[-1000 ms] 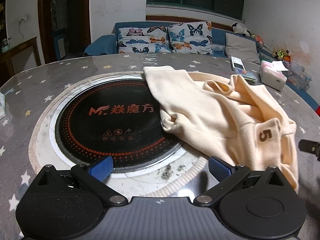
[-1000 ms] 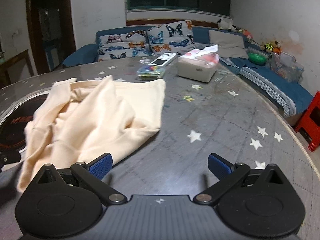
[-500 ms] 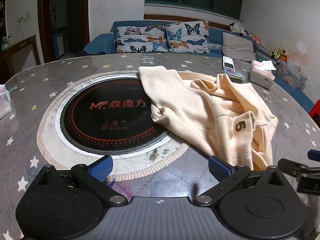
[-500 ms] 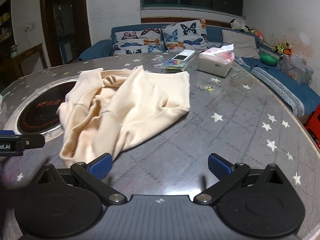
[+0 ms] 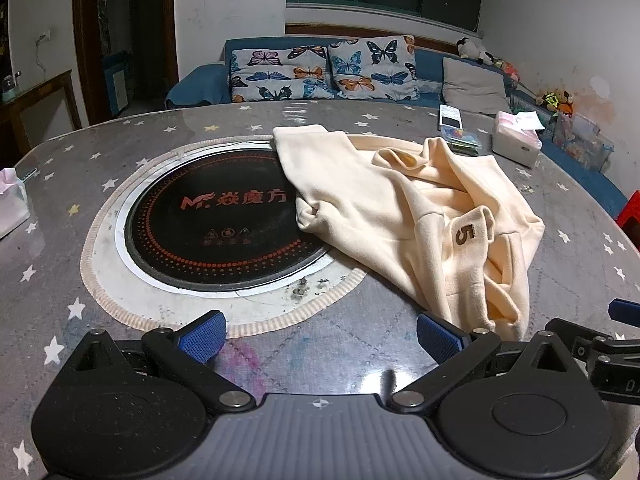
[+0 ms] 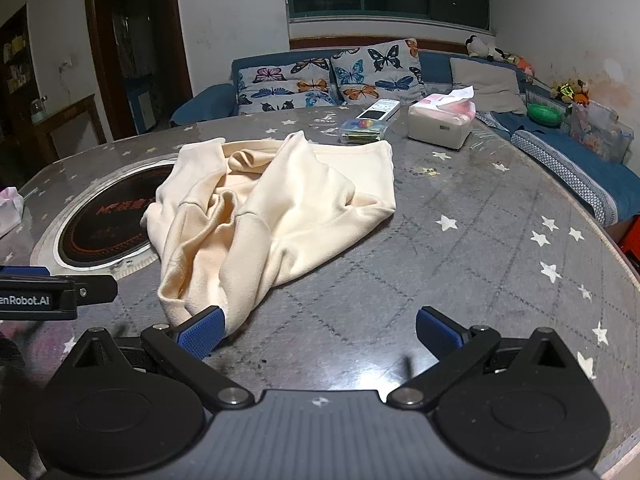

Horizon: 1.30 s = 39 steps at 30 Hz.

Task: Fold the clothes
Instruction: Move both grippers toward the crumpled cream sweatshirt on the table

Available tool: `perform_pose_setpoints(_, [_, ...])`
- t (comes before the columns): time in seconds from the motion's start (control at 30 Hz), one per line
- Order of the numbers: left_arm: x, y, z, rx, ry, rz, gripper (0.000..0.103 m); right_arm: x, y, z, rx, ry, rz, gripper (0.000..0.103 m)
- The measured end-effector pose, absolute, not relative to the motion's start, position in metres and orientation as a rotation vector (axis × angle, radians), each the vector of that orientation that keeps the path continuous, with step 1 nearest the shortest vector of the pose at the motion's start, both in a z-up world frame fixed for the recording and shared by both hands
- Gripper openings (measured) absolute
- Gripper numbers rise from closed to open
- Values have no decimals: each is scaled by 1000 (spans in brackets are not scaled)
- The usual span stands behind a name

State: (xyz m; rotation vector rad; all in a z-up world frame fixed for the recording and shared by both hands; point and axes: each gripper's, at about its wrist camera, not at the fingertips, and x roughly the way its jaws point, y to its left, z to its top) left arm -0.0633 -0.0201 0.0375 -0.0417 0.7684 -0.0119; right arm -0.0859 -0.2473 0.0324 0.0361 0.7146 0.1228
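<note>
Nearby, garment (image 6: 276,216) hem beside right tool (image 6: 320,334)

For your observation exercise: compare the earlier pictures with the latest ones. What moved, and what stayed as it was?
Both grippers drew back from the cream garment: the left gripper and right gripper now see more of the table. Both stayed open, holding nothing. The garment stayed crumpled, partly over the black cooktop.
</note>
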Motion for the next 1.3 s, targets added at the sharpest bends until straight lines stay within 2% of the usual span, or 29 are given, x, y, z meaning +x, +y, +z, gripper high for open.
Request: perform_pose_setpoints(1.3, [-46,-26,37,-44,805,-9,103,-75,-245,37,41,713,159,102])
